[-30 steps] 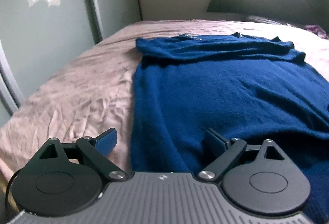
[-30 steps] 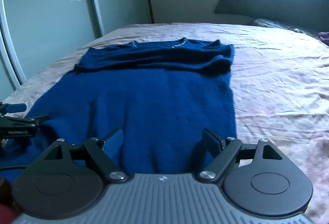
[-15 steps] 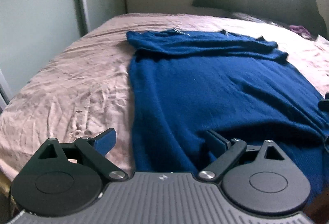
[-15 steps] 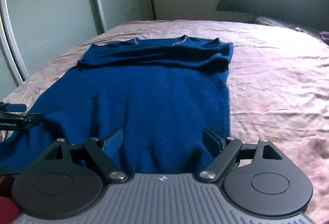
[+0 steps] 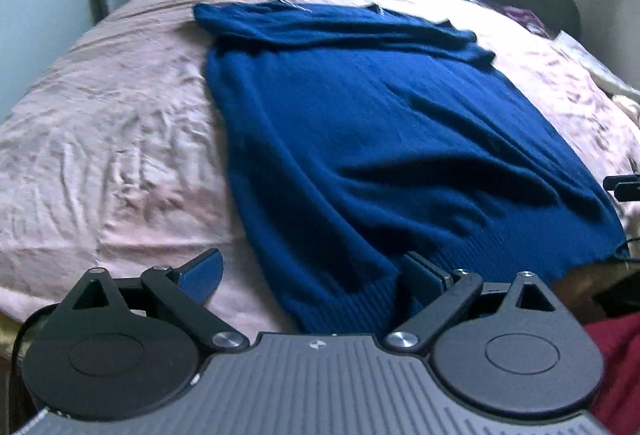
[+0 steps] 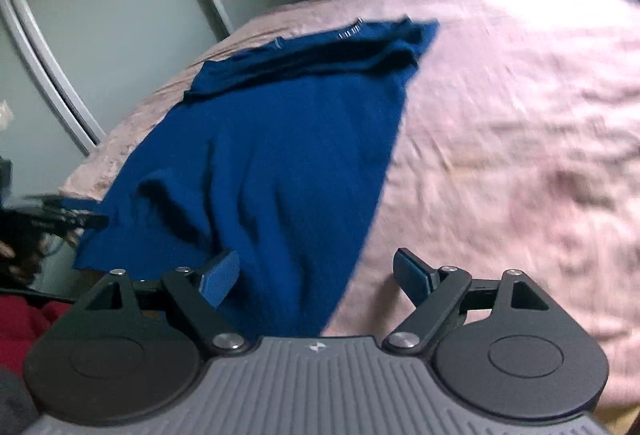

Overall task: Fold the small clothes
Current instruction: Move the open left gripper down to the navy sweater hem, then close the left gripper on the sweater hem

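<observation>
A dark blue knit sweater (image 5: 360, 139) lies spread flat on the pink bedsheet (image 5: 100, 139) of the bed, its ribbed hem at the near edge and its sleeves apparently folded across the chest at the far end, though blur makes that top part hard to read. It looks soft, limp and fairly thick: it will drape and sag wherever it is not supported, and the knit should give the pads plenty of friction, so slipping is unlikely. Stretching is the bigger worry if one corner is pulled alone.

The left gripper (image 5: 312, 275) hangs over the near left hem corner with its fingers spread wide and nothing between the pads. The right gripper (image 6: 316, 275) sits over the near right hem corner, fingers likewise wide and empty, the sweater's side edge running between them.

The sensible hold is the ribbed hem band at each of the two near corners, pinching both layers together and lifting them evenly so the body folds over toward the collar (image 6: 352, 31).
</observation>
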The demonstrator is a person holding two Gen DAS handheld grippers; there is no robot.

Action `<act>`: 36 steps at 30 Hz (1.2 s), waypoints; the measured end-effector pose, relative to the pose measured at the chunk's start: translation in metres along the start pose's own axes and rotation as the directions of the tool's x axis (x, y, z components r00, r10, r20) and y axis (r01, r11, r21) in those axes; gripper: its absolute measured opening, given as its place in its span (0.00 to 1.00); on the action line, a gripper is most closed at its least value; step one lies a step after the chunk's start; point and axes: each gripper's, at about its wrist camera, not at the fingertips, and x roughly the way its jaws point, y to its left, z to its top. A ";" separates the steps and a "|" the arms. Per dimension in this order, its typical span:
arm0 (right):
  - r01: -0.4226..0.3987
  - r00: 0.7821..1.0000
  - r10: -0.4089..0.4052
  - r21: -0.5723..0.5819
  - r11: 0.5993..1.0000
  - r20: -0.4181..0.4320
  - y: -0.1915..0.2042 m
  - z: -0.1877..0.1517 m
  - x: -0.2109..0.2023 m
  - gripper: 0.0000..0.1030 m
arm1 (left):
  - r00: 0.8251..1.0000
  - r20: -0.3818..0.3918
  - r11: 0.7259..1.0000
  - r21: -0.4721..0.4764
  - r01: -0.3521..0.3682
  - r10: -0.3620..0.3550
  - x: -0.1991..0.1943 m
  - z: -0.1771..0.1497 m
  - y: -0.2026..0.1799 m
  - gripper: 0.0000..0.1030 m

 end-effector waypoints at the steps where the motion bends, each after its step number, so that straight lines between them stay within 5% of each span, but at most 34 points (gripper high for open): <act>1: -0.012 1.000 0.012 0.013 1.000 -0.014 -0.003 -0.003 -0.002 0.82 | 1.000 -0.001 1.000 0.009 0.000 0.000 0.000 -0.001 -0.001 0.95; 10: -0.085 0.995 0.088 0.048 0.995 -0.046 -0.009 -0.015 -0.008 0.83 | 0.998 -0.027 0.999 -0.008 0.052 -0.052 -0.004 -0.007 0.001 0.94; 15: -0.168 0.982 0.159 -0.082 0.982 -0.106 0.019 -0.023 0.004 0.82 | 0.998 -0.013 0.998 0.005 0.066 -0.066 -0.005 -0.008 -0.011 0.88; 19: -0.239 0.969 0.233 -0.071 0.968 -0.085 0.026 -0.029 0.012 0.82 | 0.998 0.002 0.998 0.012 0.059 -0.059 -0.005 -0.010 -0.018 0.82; 22: -0.263 0.964 0.260 -0.050 0.964 -0.056 0.028 -0.028 0.018 0.73 | 0.998 0.008 0.998 0.022 0.066 -0.066 -0.005 -0.010 -0.022 0.73; 26: -0.266 0.963 0.265 -0.029 0.964 -0.050 0.033 -0.023 0.032 0.41 | 0.998 0.015 0.997 0.049 0.061 -0.061 -0.006 -0.010 -0.028 0.55; 28: -0.249 0.967 0.248 -0.028 0.968 -0.054 0.037 -0.021 0.037 0.26 | 0.997 0.014 0.996 0.047 0.072 -0.073 -0.008 -0.010 -0.028 0.37; 31: -0.232 0.972 0.229 -0.043 0.972 -0.058 0.042 -0.020 0.043 0.18 | 0.994 0.003 0.994 0.028 0.105 -0.105 -0.008 -0.008 -0.026 0.14; 36: -0.202 0.979 0.199 -0.076 0.976 -0.046 0.051 -0.015 0.042 0.15 | 0.993 0.013 0.993 0.016 0.117 -0.117 -0.011 0.000 -0.027 0.12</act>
